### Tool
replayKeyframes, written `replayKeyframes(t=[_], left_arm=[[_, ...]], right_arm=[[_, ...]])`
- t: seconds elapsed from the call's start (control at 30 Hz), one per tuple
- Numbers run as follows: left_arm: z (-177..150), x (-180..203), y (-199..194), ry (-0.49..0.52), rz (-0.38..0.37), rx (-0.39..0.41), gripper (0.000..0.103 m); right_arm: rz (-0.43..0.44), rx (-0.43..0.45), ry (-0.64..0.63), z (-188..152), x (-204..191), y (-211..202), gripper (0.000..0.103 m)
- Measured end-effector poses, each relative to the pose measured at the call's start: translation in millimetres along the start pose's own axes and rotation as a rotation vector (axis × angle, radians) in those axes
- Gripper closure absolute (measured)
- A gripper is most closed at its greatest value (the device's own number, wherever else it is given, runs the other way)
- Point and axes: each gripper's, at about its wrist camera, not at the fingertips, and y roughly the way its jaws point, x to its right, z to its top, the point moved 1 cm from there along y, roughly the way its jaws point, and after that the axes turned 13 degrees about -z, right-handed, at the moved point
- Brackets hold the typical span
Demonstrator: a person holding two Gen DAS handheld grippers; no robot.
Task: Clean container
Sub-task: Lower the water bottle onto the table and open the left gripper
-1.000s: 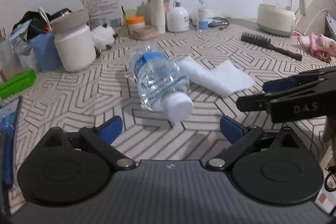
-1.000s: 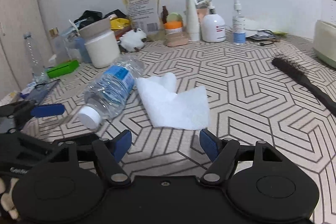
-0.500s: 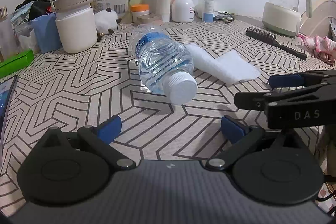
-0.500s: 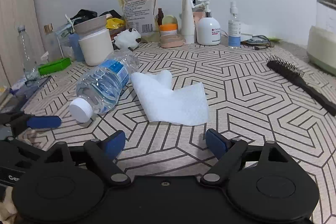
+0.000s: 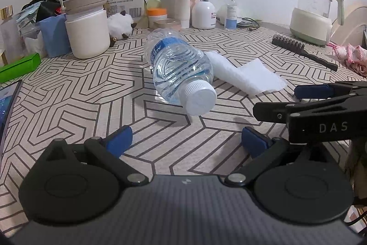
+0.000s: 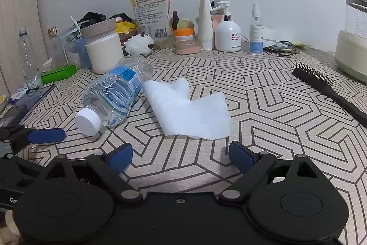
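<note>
Right fingers [image 6: 123,156] opening, nothing between.

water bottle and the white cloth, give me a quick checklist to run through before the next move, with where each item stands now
1. Water bottle reachable: ok. It lies on its side on the patterned table, cap toward the camera, just ahead of the left tool.
2. Cap on: ok, the white cap is in place.
3. White cloth free to pick: ok. It lies flat beside the bottle, ahead of the right tool; whether it touches the bottle, cannot tell.
4. Left tool empty: ok, jaws wide apart, nothing between them.
5. Right tool empty: ok, jaws opening, nothing between them.
6. Bottle will not roll: cannot tell, nothing blocks it on its far side from the cloth.
</note>
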Motion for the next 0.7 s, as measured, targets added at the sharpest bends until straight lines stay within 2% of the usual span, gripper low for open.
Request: replayKeyframes(t=[0.7], left_arm=[[-2.4, 0.8, -2.5, -0.002, 0.012, 0.008, 0.000]], right_arm=[[0.013, 0.001, -0.004, 0.4, -1.1, 1.8, 0.005]])
